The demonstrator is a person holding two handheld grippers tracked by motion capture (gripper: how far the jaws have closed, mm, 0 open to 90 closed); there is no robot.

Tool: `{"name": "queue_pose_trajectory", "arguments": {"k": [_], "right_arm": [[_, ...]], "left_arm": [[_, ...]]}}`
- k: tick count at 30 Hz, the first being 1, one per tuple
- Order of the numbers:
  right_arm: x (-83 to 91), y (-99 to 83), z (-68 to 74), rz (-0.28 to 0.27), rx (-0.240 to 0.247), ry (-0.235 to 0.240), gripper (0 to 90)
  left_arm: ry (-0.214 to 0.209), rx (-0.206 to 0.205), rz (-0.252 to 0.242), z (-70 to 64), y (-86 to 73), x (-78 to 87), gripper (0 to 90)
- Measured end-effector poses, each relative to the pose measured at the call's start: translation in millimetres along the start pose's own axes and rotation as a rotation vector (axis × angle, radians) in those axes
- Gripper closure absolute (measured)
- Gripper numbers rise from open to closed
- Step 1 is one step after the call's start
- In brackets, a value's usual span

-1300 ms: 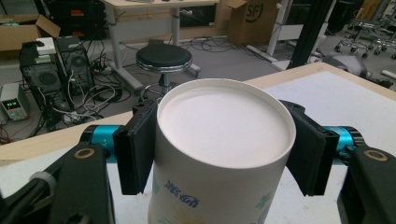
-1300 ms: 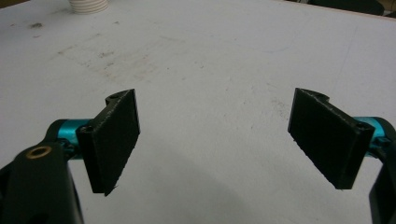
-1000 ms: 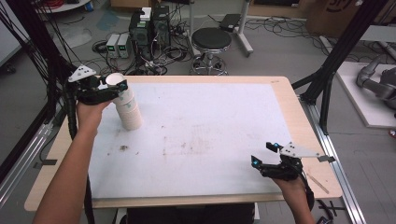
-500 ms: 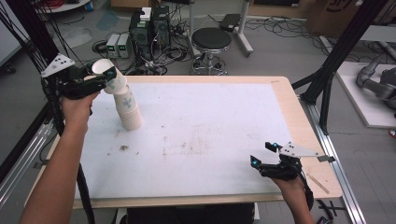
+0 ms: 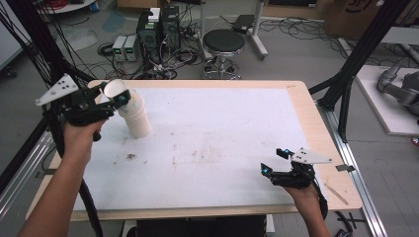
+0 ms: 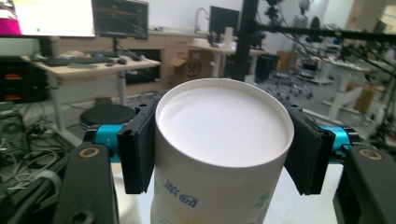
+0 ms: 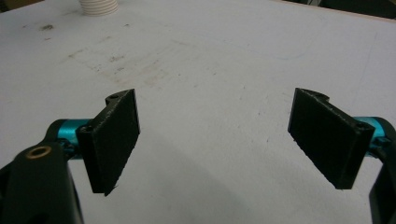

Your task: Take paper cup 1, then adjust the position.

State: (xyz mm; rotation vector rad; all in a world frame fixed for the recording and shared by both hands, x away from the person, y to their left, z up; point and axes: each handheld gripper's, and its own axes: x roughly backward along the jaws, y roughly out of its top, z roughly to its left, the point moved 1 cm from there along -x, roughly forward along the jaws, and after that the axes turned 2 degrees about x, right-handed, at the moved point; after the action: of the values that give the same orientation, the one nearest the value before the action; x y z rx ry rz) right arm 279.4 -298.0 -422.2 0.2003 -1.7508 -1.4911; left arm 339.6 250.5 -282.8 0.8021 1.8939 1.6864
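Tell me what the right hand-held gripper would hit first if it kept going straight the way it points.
Probably nothing soon: the right hand-held gripper points across bare white table with jaws open. Far ahead, the stack of paper cups sits left of its line.

White paper cup (image 6: 223, 154) with a small blue-green print, clamped at its rim between the left gripper (image 5: 106, 101) jaws, tilted above the cup stack (image 5: 137, 118) beside it

— Where is the black two-jaw left gripper (image 5: 116, 96)?

— At ten o'clock on the table, raised, jaws pressed against both sides of a white paper cup (image 6: 223, 154).

— And the black two-jaw right gripper (image 5: 274, 162)?

— At four o'clock, low, jaws spread wide, pointing toward ten o'clock.
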Motion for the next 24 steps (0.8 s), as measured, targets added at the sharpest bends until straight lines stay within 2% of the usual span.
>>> {"name": "queue_pose_trajectory", "arguments": {"k": [5,12,16,24], "right_arm": [[-1.7,0.5,1.1,0.008,0.000,0.019,17.1],[-2.0,3.5,3.4,0.005,-0.008,0.055,17.0],[-1.8,7.3,5.4,-0.015,0.009,0.083,17.0],[-4.5,14.6,11.2,-0.017,0.035,0.132,17.0]], "left_arm": [[-0.045,-0.024,0.048,-14.5,-19.1,-8.7,35.2],[-0.113,-0.007,0.056,-30.7,-35.8,-19.3,35.2],[-0.145,-0.019,0.083,-39.7,-43.7,-25.2,35.2],[-0.223,-0.008,0.110,-58.8,-63.0,-36.6,35.2]]}}
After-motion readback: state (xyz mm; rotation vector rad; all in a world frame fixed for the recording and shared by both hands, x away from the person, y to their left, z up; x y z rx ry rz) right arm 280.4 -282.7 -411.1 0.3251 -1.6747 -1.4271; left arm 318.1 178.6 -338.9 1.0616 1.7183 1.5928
